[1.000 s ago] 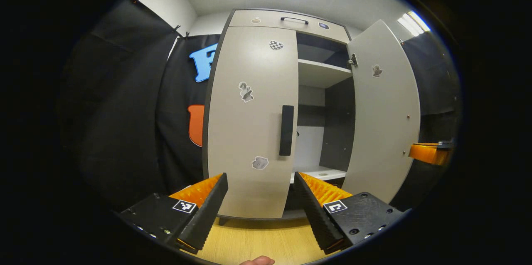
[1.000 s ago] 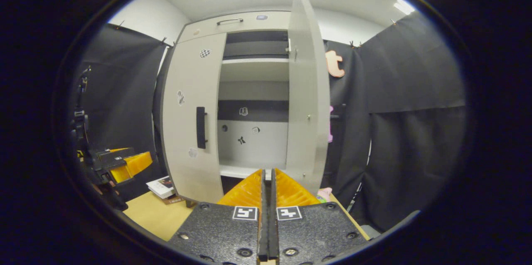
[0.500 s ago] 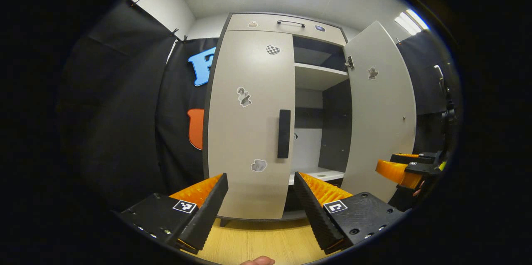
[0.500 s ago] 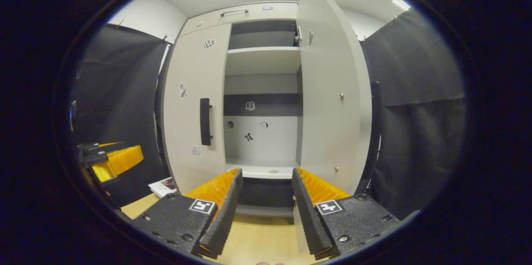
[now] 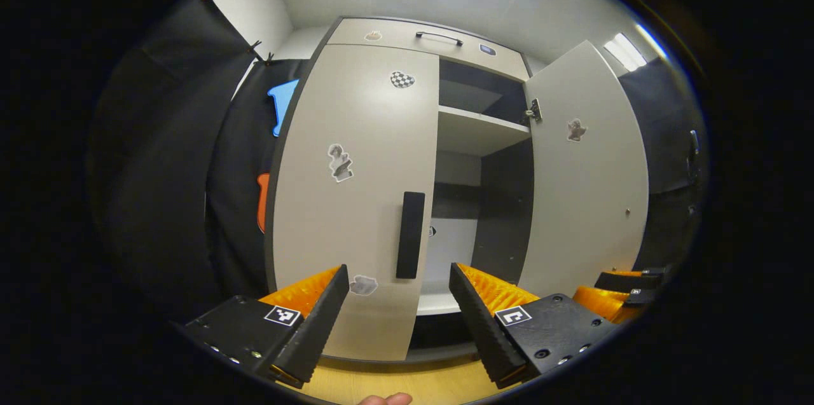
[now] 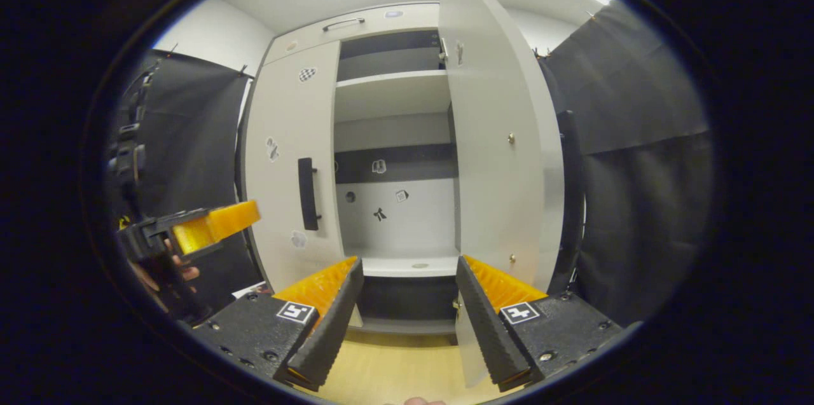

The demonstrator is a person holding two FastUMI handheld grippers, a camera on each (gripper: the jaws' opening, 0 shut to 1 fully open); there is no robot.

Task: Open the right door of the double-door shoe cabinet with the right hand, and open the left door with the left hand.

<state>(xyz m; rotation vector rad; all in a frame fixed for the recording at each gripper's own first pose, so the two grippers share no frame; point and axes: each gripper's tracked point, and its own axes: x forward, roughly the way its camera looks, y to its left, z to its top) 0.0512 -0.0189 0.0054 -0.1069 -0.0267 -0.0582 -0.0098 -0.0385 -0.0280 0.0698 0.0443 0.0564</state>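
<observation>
Both claws (image 5: 399, 309) (image 6: 407, 309) wide apart, empty

Spread left claw (image 5: 399, 306) before left door's black handle (image 5: 411, 234) (right door (image 5: 588, 182) ajar)

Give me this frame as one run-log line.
right door: open | left door: closed, handle untouched | left tool: open, facing handle | right tool: open, off door

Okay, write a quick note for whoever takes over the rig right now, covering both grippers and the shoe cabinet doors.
Left gripper: jaws open, empty, aimed at the left door, short of its black handle.
Right gripper: jaws open, empty, in front of the cabinet opening.
Done: right door is swung open.
Left: left door is closed; grip its handle with the left gripper and pull it open.
</observation>
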